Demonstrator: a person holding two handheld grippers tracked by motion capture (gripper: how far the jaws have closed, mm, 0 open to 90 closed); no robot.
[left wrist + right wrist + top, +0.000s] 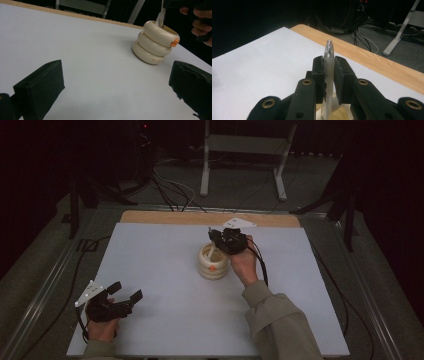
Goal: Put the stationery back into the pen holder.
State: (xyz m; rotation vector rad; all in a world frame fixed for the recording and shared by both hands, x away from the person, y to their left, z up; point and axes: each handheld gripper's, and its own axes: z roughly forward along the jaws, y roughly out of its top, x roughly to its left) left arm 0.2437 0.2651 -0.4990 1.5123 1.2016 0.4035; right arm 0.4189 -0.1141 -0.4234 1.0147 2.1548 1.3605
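Right gripper (pixel 329 75) is clamped on a clear pen (pixel 328 62), held upright over the cream ringed holder (pixel 213 262) at mid-table. Pen: light, stiff, probably slick; grip mid-barrel. Left gripper (pixel 125 292) rests wide open, empty, well apart.

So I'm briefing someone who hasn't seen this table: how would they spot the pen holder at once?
Look at the white table top with a wooden strip along its far edge. Just right of its middle, under the right gripper, stands the pen holder, with a clear pen clamped in the gripper above its mouth. It looks like three cream rings stacked up, with a small orange tab on the top ring.
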